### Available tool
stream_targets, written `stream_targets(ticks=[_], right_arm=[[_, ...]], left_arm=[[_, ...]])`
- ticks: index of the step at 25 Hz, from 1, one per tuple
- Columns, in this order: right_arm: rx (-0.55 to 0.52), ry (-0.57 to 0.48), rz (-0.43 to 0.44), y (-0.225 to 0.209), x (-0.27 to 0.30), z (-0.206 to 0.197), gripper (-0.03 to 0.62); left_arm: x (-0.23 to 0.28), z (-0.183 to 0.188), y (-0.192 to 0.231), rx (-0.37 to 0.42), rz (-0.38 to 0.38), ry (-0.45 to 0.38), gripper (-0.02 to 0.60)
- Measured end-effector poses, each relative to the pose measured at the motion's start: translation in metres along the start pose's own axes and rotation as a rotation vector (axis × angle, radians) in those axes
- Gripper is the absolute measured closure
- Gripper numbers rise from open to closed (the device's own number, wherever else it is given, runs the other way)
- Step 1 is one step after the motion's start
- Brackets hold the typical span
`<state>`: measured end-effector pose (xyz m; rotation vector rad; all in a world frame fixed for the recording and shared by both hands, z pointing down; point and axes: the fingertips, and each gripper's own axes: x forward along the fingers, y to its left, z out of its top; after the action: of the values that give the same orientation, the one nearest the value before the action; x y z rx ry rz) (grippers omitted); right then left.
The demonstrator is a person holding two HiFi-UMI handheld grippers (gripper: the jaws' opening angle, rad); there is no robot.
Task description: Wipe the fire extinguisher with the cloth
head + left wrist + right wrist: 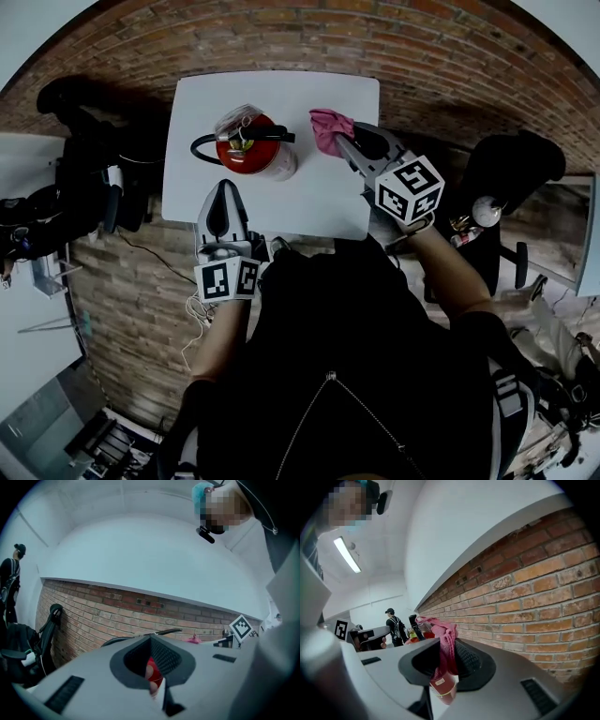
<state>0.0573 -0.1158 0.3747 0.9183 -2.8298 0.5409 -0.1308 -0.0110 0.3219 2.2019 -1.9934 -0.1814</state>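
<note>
The red fire extinguisher (246, 155) is standing upright near the middle of the white surface (309, 202). Its long axis is running vertically, its black lever pointing right toward the pink cloth (328, 127) and its black hose (200, 147) looping left. The right tongs (341, 141) are pinching that cloth just beside the extinguisher, while the left tongs (223, 186) are hovering closed and empty just in front of it, and a black chair (511, 159) is standing off the surface's right edge.

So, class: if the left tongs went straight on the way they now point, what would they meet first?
Most likely the red metal cylindrical fire extinguisher on the white table: it shows straight ahead of the left tongs, though depth is unclear.
</note>
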Motion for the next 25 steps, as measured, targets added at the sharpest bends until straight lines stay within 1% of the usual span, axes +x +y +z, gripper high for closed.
stream_targets(ticks=[4, 9, 14, 20, 22, 25], right_arm=[[-0.018, 0.051, 0.068, -0.028, 0.02, -0.006, 0.502], [-0.005, 0.142, 0.145, -0.064, 0.058, -0.031, 0.502], [0.01, 0.286, 0.234, -0.086, 0.104, -0.078, 0.502], [0.027, 0.494, 0.359, -0.089, 0.155, -0.142, 0.502], [0.023, 0.559, 0.388, -0.092, 0.171, -0.161, 0.502], [0.015, 0.645, 0.409, -0.095, 0.192, -0.191, 0.502]], left_arm=[[0.005, -0.007, -0.008, 0.013, 0.077, 0.002, 0.574], [0.007, -0.022, -0.014, 0.032, 0.162, 0.023, 0.574], [0.006, -0.039, -0.022, 0.043, 0.221, 0.054, 0.574], [0.007, -0.052, -0.022, 0.059, 0.278, 0.1, 0.574], [0.011, -0.055, -0.021, 0.072, 0.281, 0.106, 0.574], [0.01, -0.062, -0.018, 0.068, 0.294, 0.124, 0.574]])
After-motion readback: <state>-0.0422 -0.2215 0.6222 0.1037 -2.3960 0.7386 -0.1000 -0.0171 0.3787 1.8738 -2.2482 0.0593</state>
